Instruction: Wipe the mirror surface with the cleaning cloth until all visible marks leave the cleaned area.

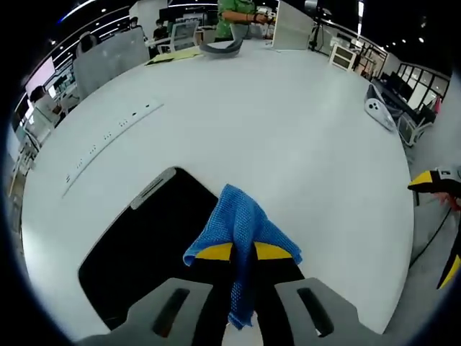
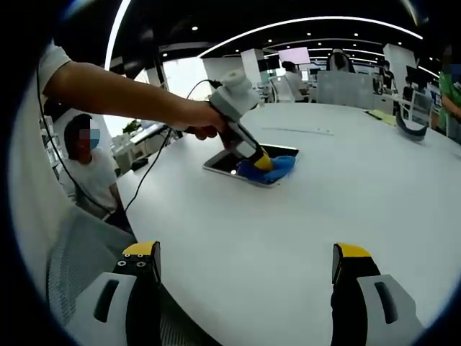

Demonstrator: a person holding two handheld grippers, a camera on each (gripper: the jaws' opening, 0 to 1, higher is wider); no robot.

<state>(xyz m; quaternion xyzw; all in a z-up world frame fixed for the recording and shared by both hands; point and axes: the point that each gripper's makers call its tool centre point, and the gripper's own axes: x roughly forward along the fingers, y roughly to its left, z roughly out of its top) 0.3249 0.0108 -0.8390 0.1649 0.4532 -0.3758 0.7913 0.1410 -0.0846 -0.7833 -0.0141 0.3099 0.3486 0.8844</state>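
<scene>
a: risk first. left tongs (image 1: 243,261) are clenched on the blue cloth (image 1: 241,227), but only on a bunched fold of it, with a loose tail hanging down between the jaws. my guess is that a hard drag across the glass could pull that fold out and leave the cloth behind.

b: what about the mirror (image 1: 148,241) itself?

a: it lies flat on the white desk (image 1: 288,137), near the edge closest to the person, and nothing seems to hold it there. the right tongs (image 2: 245,270) hang released, jaws wide apart, out over the desk edge and well apart from the mirror. so a sideways wipe could probably push the mirror along the desk, maybe toward that edge.

b: anything else?

a: the yellow jaw tips sit just behind the cloth. if they tip forward past it, bare plastic might touch the glass.

b: how does the mirror look?

a: dark, nearly black, a rounded rectangle with a thin silver rim. in the right gripper view the cloth (image 2: 268,170) rests at its near corner. i cannot tell whether marks remain; none are plain at this size.
</scene>
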